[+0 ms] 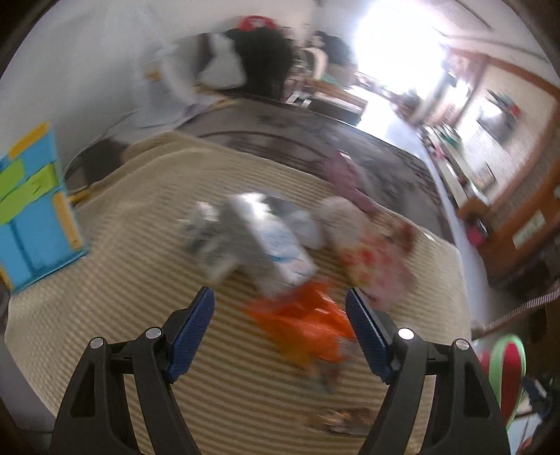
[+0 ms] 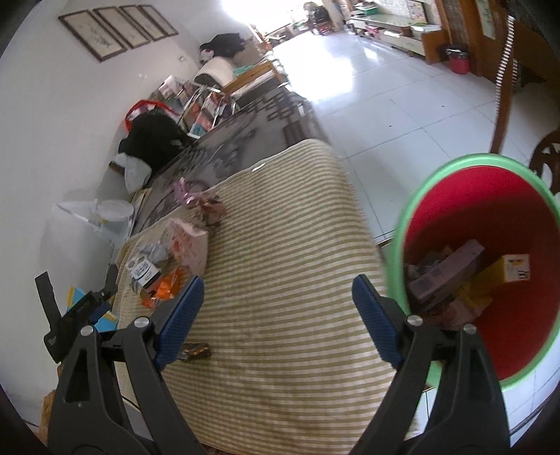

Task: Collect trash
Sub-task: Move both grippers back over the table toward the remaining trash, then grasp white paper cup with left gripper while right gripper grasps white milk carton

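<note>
Beside the striped mat (image 2: 280, 262), boxes fill the red bin (image 2: 507, 371).

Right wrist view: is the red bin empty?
No. The red bin with the green rim already holds several pieces, among them a brownish box and a yellow carton.

A: How many bins are there?
B: One red bin (image 2: 490, 210) with a green rim.
A: And the pictures on the wall?
B: Four framed pictures (image 2: 115, 29).
A: What is orange?
B: One orange wrapper (image 1: 308, 322). There is one striped mat (image 2: 280, 262) too.
</note>
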